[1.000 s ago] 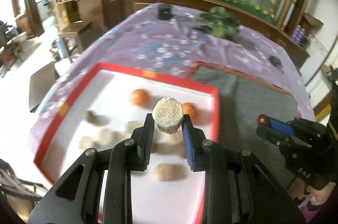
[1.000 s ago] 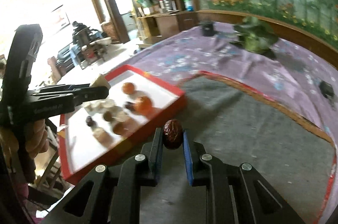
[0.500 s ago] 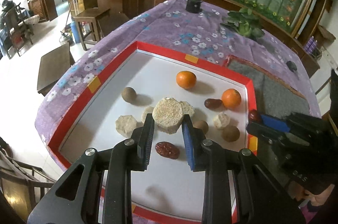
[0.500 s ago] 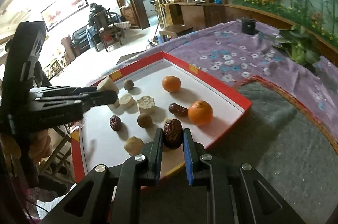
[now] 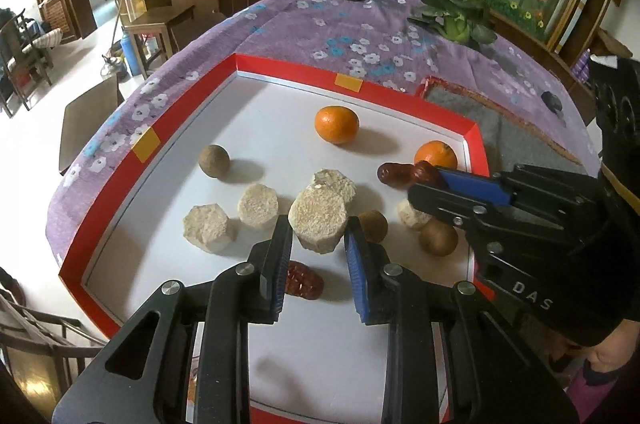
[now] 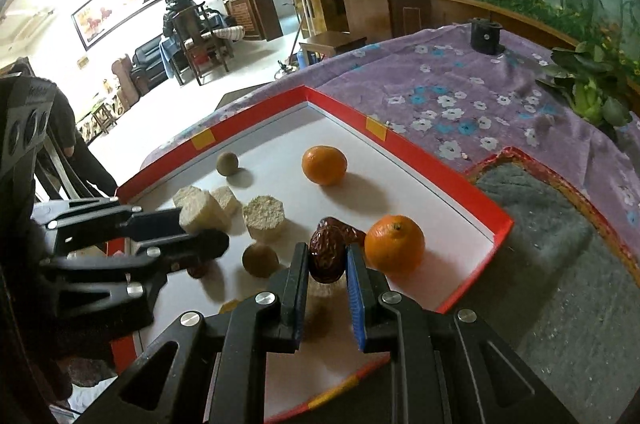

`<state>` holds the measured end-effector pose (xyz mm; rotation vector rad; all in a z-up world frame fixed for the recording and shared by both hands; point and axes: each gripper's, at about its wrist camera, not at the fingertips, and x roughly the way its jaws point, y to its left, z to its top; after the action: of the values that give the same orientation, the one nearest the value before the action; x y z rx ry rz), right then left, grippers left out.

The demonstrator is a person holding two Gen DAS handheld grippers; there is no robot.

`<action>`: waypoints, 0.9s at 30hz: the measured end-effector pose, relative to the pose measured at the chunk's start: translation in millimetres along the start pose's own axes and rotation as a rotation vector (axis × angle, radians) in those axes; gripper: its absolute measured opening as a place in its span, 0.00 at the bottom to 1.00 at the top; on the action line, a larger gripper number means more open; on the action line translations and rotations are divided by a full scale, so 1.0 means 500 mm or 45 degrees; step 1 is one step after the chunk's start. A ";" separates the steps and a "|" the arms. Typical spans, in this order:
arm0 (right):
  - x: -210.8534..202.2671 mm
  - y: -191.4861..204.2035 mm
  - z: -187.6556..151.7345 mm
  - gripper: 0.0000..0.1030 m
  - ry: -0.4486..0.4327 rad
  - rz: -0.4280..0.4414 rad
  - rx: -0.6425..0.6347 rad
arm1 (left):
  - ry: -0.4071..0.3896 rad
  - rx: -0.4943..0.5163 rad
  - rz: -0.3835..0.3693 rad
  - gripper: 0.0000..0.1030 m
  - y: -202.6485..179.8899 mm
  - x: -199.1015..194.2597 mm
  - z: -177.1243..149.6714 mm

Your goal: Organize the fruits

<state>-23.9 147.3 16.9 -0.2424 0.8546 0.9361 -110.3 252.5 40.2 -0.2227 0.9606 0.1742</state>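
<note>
Two oranges (image 5: 336, 124), red-rimmed tray (image 5: 144, 144), floral tablecloth (image 5: 304, 28)

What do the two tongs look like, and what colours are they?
Both tongs are black, chunky plastic frames with round silver screws and triangle-shaped holes. On the left tongs one inner pad is black and ridged and the other is blue. The right tongs have the same black and blue pads, and their side shows white letters "DAS" in the left camera. No cables show.

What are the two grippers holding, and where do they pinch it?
The left gripper pinches a pale chunk by its lower sides. The right gripper pinches a red date by its sides.
</note>
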 end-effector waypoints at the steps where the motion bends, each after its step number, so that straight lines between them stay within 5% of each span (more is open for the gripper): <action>1: 0.004 0.003 0.002 0.17 0.005 0.000 -0.008 | 0.000 0.004 0.012 0.25 -0.001 0.002 0.000; 12: 0.015 0.006 -0.003 0.21 0.011 0.021 -0.004 | 0.036 -0.018 0.078 0.25 0.003 0.024 -0.003; 15: 0.000 0.009 -0.011 0.22 0.007 0.011 -0.016 | 0.017 -0.005 0.109 0.33 -0.003 0.020 -0.006; 18: -0.021 0.008 -0.019 0.22 -0.013 -0.001 -0.008 | -0.020 -0.005 0.132 0.58 -0.007 0.011 -0.009; 27: -0.094 0.012 -0.050 0.30 -0.110 -0.007 0.026 | -0.106 0.018 0.232 0.59 -0.030 -0.022 -0.019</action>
<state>-56.2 108.9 35.8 -0.1853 0.7829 0.9263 -120.2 235.0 45.6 -0.1137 0.8986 0.3416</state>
